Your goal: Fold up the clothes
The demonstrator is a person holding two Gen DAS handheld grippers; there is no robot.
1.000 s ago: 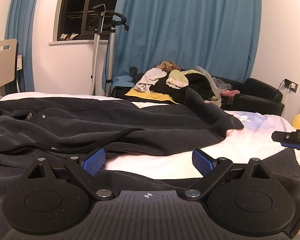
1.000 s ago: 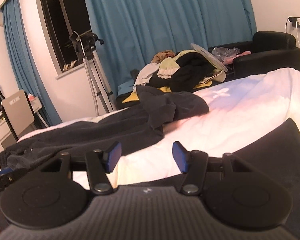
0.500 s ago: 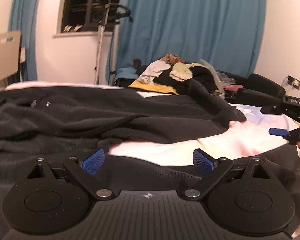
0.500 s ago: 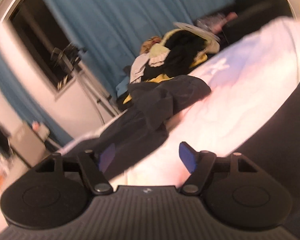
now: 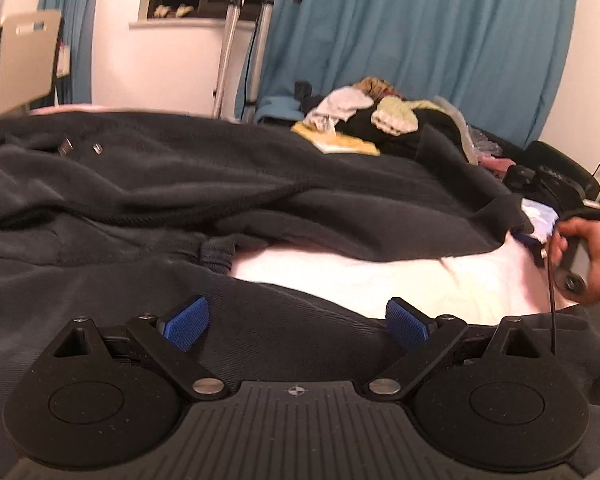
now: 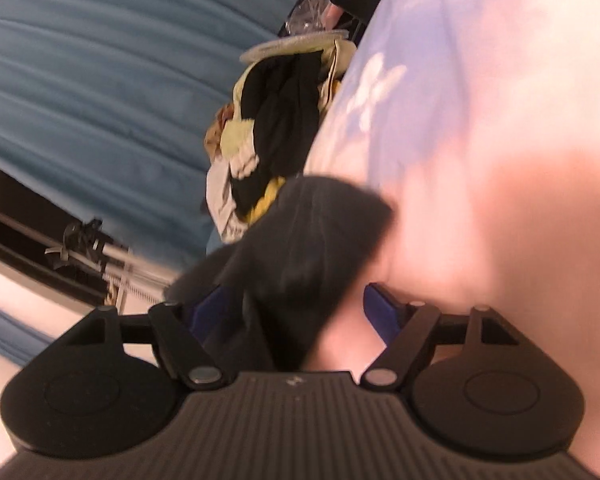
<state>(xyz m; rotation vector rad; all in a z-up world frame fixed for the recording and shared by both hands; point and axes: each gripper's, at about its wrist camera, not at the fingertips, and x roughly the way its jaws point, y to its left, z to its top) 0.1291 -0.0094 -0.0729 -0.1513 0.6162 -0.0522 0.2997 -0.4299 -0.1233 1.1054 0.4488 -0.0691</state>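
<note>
Matt cloth, ribbed plastic, a few bright metal bits

The dark garment (image 5: pixel 260 184) is soft, matt, slightly fuzzy cloth with two small shiny metal snaps (image 5: pixel 96 147); the bed sheet (image 5: pixel 360 280) under it is smooth pale fabric. The left gripper (image 5: pixel 296 322) is matt black grainy plastic with a ribbed body, bright metal pivot pins and blue cross-hatched fingers (image 5: pixel 186 322). The curtain (image 5: pixel 420 32) is matt blue pleated cloth

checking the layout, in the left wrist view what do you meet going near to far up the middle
left gripper → dark garment on the white bedsheet → clothes pile → blue curtain
</note>
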